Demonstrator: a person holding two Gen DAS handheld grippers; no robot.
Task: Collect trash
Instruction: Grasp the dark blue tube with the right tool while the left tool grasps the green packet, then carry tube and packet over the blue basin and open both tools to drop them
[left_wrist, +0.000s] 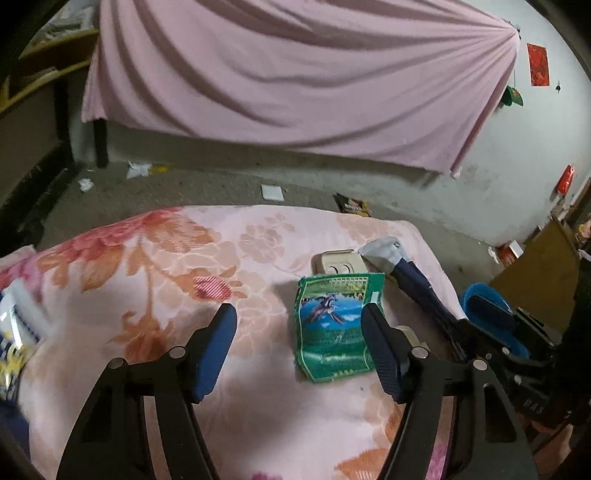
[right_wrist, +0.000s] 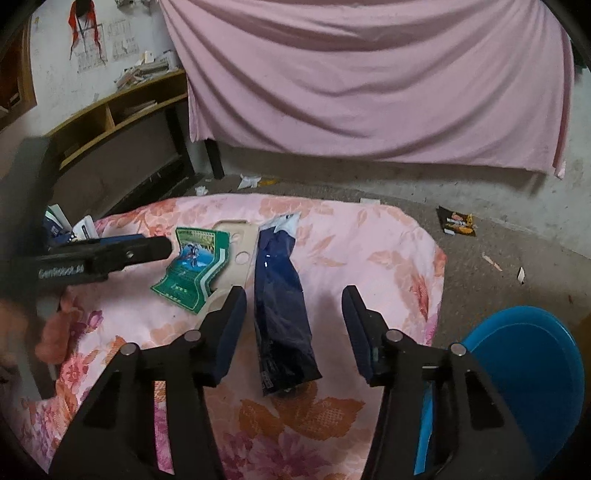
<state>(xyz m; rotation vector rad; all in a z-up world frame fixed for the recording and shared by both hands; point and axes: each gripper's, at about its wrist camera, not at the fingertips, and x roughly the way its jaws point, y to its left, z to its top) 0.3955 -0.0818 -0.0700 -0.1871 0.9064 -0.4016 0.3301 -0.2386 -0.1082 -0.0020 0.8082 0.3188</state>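
Landmark: the floral cloth (right_wrist: 369, 236) covering the table. The green wrapper (left_wrist: 334, 328) lies flat near the cloth's middle, over a beige plastic piece (left_wrist: 334, 260). The dark blue packet (right_wrist: 282, 314) lies just beside it, toward the cloth's right side.

The left gripper (left_wrist: 299, 349) stands wide open, holding nothing, above the cloth with the green wrapper partly between its fingers. The right gripper (right_wrist: 293, 330) is likewise wide open and empty, its fingers straddling the dark blue packet.

A blue bin (right_wrist: 532, 373) stands off the cloth's right edge; its contents cannot be seen. A brown wrapper (right_wrist: 456, 221) lies on the floor beyond the cloth.
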